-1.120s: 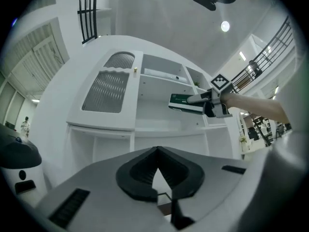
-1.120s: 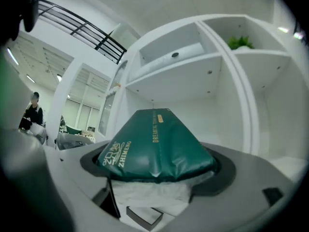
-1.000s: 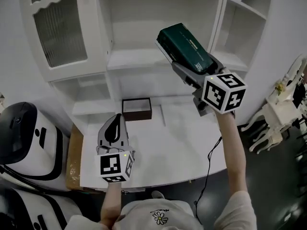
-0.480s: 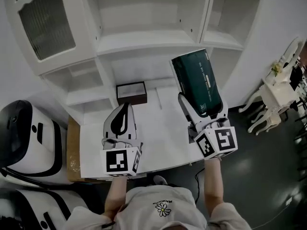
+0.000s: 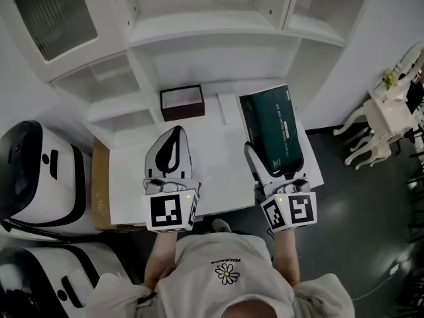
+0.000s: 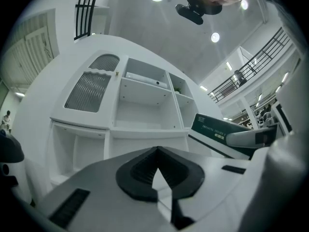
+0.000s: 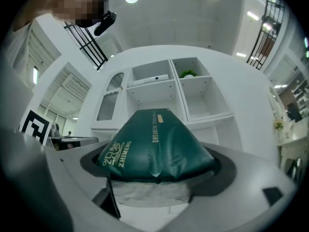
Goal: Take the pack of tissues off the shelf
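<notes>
The dark green pack of tissues (image 5: 271, 132) is off the shelf and sits between the jaws of my right gripper (image 5: 275, 169), over the right part of the white desk (image 5: 218, 171). In the right gripper view the pack (image 7: 154, 144) fills the jaws and points toward the white shelf unit (image 7: 164, 91); my right gripper (image 7: 154, 175) is shut on it. My left gripper (image 5: 171, 154) hovers over the desk's left half, shut and holding nothing. In the left gripper view its jaws (image 6: 157, 153) meet, and the pack (image 6: 217, 129) shows at the right.
A small dark brown box (image 5: 181, 102) stands at the back of the desk under the shelf unit (image 5: 199, 28). White and black machines (image 5: 40, 177) stand on the left, by a brown board (image 5: 99, 184). White chairs (image 5: 384, 111) stand on the right.
My right gripper has carried the pack down from shelf height and back toward the body, now low over the desk. The left gripper stayed shut and shifted slightly nearer.
</notes>
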A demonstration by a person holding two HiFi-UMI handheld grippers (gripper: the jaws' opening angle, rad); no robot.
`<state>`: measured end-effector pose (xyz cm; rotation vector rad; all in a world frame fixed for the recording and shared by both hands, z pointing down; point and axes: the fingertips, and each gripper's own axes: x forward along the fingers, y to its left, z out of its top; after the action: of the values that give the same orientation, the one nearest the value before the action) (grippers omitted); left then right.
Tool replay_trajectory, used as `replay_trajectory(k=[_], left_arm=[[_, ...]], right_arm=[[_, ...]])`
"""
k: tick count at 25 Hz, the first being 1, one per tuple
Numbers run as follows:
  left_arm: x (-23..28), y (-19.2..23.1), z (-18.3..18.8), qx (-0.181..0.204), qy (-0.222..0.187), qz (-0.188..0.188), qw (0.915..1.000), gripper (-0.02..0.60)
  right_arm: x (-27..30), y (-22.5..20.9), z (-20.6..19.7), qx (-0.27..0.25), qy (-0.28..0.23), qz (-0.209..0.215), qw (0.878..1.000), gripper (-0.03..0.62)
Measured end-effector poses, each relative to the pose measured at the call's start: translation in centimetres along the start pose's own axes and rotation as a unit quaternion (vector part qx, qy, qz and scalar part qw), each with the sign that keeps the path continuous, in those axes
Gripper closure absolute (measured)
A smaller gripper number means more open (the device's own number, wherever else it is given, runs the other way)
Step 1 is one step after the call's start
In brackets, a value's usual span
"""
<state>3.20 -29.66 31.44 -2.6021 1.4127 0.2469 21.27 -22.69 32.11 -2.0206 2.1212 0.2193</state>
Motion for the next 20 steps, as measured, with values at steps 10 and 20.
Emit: replay_trajectory(k=[10, 20], left_arm=[[0.5, -0.4, 0.4, -0.006, -0.009, -0.004, 0.9999, 0.581], [0.5, -0.5, 0.1, -0.012, -0.006, 0.000, 0.9999, 0.581]], right_arm=[[1.0, 0.1, 0.6, -0.021, -0.003, 0.004, 1.000, 0.112], [1.0, 0.1, 0.8, -0.022, -0.004, 0.008, 1.000, 0.112]])
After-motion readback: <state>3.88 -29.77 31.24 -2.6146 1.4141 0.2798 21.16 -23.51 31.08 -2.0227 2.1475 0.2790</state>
